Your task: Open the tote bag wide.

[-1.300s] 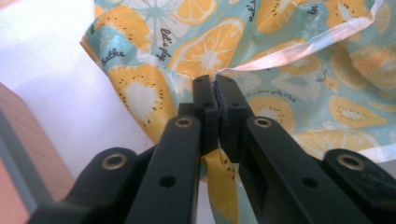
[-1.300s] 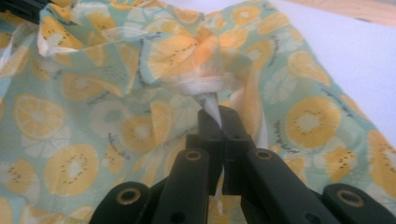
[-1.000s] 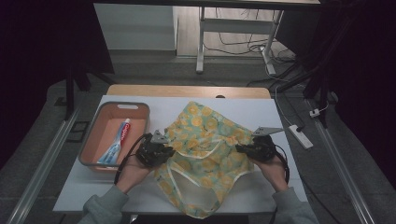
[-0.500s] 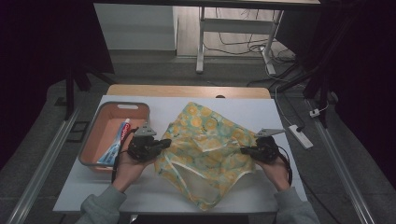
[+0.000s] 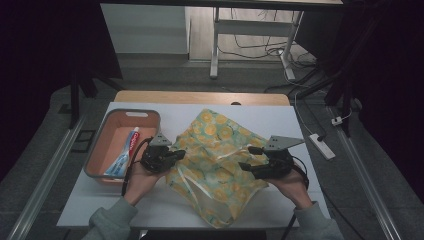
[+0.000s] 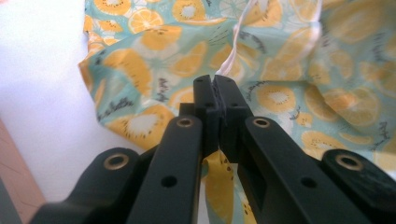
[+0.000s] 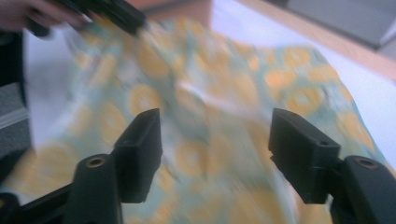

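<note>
A pale green cloth bag (image 5: 217, 155) printed with orange slices lies crumpled on the white table (image 5: 280, 117). My left gripper (image 5: 181, 154) is at its left edge, shut on a fold of the bag (image 6: 154, 70), with fabric pinched between the black pads. My right gripper (image 5: 249, 158) hovers over the bag's right side. Its jaws have just been opening and now stand wide apart, with the bag (image 7: 210, 93) blurred below them and nothing between the pads.
An orange tray (image 5: 100, 150) at the table's left holds a toothpaste tube (image 5: 126, 150). A white power strip (image 5: 321, 146) lies off the right edge. Bare table shows along the front and the far right.
My right gripper has let go of the bag and lifted off it. The left gripper stays shut on the cloth and has drawn its edge a little to the left.
</note>
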{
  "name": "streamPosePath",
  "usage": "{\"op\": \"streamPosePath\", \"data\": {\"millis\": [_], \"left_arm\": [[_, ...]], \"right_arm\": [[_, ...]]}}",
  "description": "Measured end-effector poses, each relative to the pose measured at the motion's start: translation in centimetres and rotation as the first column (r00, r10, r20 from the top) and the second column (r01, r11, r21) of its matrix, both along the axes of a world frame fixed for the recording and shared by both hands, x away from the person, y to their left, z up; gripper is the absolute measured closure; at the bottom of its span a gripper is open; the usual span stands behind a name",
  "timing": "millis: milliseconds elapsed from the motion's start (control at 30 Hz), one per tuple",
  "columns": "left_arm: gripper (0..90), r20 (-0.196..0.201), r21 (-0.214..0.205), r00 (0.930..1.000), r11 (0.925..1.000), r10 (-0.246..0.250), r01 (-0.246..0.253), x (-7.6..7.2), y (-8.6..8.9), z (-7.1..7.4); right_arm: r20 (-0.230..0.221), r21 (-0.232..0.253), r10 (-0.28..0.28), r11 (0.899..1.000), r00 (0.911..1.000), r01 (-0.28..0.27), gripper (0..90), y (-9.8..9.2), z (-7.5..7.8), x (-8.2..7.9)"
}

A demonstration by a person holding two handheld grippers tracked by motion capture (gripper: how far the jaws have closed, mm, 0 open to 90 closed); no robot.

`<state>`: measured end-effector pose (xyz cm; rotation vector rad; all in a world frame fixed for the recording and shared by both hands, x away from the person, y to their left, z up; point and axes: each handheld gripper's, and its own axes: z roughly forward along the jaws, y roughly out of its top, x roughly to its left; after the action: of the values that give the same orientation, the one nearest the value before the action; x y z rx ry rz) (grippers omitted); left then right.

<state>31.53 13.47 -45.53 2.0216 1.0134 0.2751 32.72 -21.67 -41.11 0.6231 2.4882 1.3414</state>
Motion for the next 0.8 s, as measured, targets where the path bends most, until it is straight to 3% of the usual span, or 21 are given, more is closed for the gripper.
{"op": "streamPosePath", "data": {"millis": [67, 133, 233, 367, 433, 467, 500, 533, 633, 800], "left_arm": [[87.3, 0.000, 0.004, 1.0000, 1.0000, -0.005, 0.005, 0.0, -0.1, 0.0], [87.3, -0.002, 0.009, 0.9999, 0.9999, -0.011, 0.011, 0.0, -0.2, -0.1], [87.3, -0.003, 0.013, 0.9999, 0.9998, -0.015, 0.015, 0.0, -0.4, -0.2], [87.3, -0.006, 0.011, 0.9999, 0.9998, -0.016, 0.016, 0.0, -0.3, -0.2], [87.2, -0.006, 0.010, 0.9999, 0.9998, -0.015, 0.015, -0.1, -0.3, -0.2], [87.3, -0.007, 0.009, 0.9998, 0.9998, -0.017, 0.017, -0.1, -0.3, -0.2], [87.3, -0.008, 0.012, 0.9997, 0.9997, -0.021, 0.021, -0.1, -0.3, -0.2], [87.2, -0.007, 0.015, 0.9997, 0.9996, -0.024, 0.024, -0.1, -0.3, -0.3], [86.8, -0.006, 0.021, 0.9997, 0.9995, -0.024, 0.024, -0.2, -0.2, -0.3], [85.3, 0.009, 0.001, 0.9995, 0.9996, -0.029, 0.029, -0.5, 0.1, 0.0]], "right_arm": [[0.032, -0.004, 0.020, 1.000, 0.9993, -0.020, 31.0, 1.3, 0.5, -0.1], [0.033, -0.034, 0.042, 0.999, 0.9985, -0.041, 28.5, 3.0, 0.3, 0.5], [0.016, -0.102, 0.053, 0.993, 0.9985, -0.051, 24.1, 5.5, -1.5, 2.1], [-0.004, -0.211, 0.054, 0.976, 0.9986, -0.053, 21.6, 8.3, -4.4, 4.3], [0.013, -0.281, 0.033, 0.959, 0.9994, -0.028, 26.6, 8.9, -5.6, 5.0], [0.009, -0.316, 0.031, 0.948, 0.9995, -0.026, 34.1, 9.1, -6.4, 5.5], [0.002, -0.328, 0.030, 0.944, 0.9995, -0.028, 44.6, 9.0, -6.9, 5.8], [0.001, -0.331, 0.014, 0.944, 0.9999, -0.013, 58.9, 8.9, -7.2, 6.1], [-0.069, -0.252, 0.028, 0.967, 0.9972, -0.045, 84.6, 8.1, -7.1, 6.8], [-0.063, -0.100, 0.034, 0.994, 0.9975, -0.040, 89.2, 6.9, -3.3, 6.2]]}}
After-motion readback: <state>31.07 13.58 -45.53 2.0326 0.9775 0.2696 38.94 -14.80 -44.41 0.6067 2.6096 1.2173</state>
